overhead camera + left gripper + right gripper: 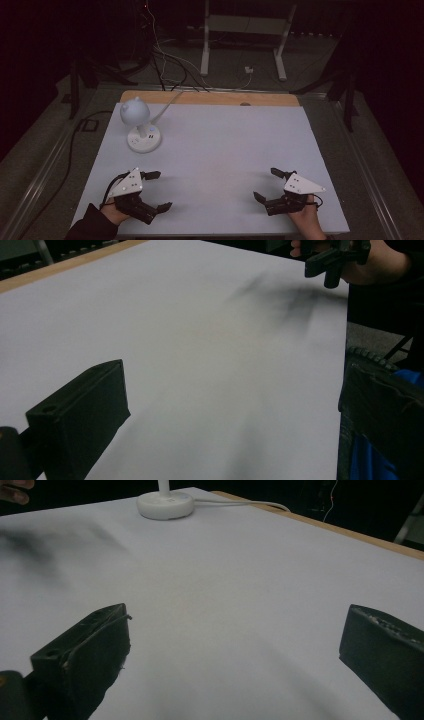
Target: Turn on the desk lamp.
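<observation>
Nearest the person, both claws are resting low over the front of the white-topped bench (pixel 225 150), one in each hand. The left claw (pixel 161 190) is sitting at the front-left corner, its grey three-cornered plate facing up, and its two black jaws are standing wide apart with nothing between them. In the left gripper view those jaws are showing at the bottom corners, with bare white surface between them, and the right claw (pixel 334 262) and the hand holding it are appearing far off at the top right.

The right claw (pixel 266 184) is lying at the front-right corner, well apart from the left one, its jaws likewise spread wide and holding nothing. The right gripper view is looking across the bench between its own two jaws.

Farther back, near the rear-left part of the bench, a small white desk lamp with a round base and a domed head (pixel 142 127) is standing upright, well apart from both claws. Its round base (pixel 165 504) is showing in the right gripper view, with a white cable (pixel 240 503) trailing from it toward the wooden rear edge (pixel 210 97) of the bench.
</observation>
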The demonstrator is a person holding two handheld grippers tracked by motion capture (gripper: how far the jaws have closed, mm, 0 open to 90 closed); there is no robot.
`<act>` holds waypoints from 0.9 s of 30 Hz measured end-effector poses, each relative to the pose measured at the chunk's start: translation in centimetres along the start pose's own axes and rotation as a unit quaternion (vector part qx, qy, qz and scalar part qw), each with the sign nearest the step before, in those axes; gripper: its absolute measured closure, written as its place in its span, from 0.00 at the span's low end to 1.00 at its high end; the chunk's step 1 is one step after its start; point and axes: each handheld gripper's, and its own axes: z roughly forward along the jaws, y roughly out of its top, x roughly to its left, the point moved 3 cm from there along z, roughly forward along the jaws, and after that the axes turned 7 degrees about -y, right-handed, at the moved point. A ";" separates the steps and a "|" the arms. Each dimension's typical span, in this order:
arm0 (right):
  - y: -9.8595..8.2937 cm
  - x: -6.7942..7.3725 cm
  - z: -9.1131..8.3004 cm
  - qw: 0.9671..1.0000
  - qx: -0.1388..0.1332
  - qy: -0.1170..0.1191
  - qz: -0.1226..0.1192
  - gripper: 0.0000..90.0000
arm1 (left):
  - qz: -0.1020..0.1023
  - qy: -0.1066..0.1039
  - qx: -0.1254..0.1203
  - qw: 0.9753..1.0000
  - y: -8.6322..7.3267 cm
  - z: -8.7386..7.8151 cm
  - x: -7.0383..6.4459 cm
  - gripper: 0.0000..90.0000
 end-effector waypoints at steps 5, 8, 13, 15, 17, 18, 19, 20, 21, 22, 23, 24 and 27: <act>0.0 0.0 0.0 1.000 0.000 0.001 0.000 0.00 | -0.005 0.012 -0.008 1.000 0.8 -0.1 0.4 0.00; 0.0 0.0 0.0 1.000 0.000 0.001 0.001 0.00 | -0.011 0.024 -0.017 1.000 1.4 -0.2 0.8 0.00; 0.0 0.0 0.0 1.000 -0.001 0.000 0.002 0.00 | -0.015 0.048 -0.027 0.998 2.3 -0.3 1.5 0.00; 0.0 0.0 0.0 1.000 0.000 0.002 0.004 0.00 | -0.016 0.062 -0.029 0.998 2.6 -0.3 1.9 0.00; 0.0 0.0 0.0 1.000 0.000 0.001 0.003 0.00 | -0.019 0.080 -0.027 0.996 2.8 -0.3 2.3 0.00; 0.0 -0.1 0.0 1.000 -0.001 0.001 0.003 0.00 | -0.020 0.086 -0.027 0.996 2.9 -0.3 2.5 0.00; 0.0 -0.1 -0.1 1.000 -0.001 0.002 0.004 0.00 | -0.024 0.097 -0.029 0.995 3.0 -0.3 2.7 0.00; 0.0 -0.1 -0.1 1.000 -0.001 0.002 0.005 0.00 | -0.025 0.105 -0.030 0.994 3.1 -0.3 2.9 0.00; 0.0 -0.1 -0.1 1.000 -0.001 0.002 0.005 0.00 | -0.027 0.111 -0.032 0.993 3.2 -0.3 3.0 0.00; 0.0 -0.1 -0.1 1.000 -0.001 0.002 0.005 0.00 | -0.031 0.124 -0.036 0.991 3.3 -0.3 3.3 0.00; 0.0 -0.1 -0.1 1.000 -0.002 0.002 0.004 0.00 | -0.039 0.133 -0.042 0.989 3.4 -0.4 3.5 0.00; 0.0 -0.1 -0.2 1.000 -0.002 0.002 0.005 0.00 | -0.042 0.137 -0.043 0.989 3.4 -0.4 3.7 0.00; 0.0 -0.1 -0.2 1.000 -0.002 0.003 0.007 0.00 | -0.052 0.161 -0.046 0.984 3.5 -0.3 4.3 0.00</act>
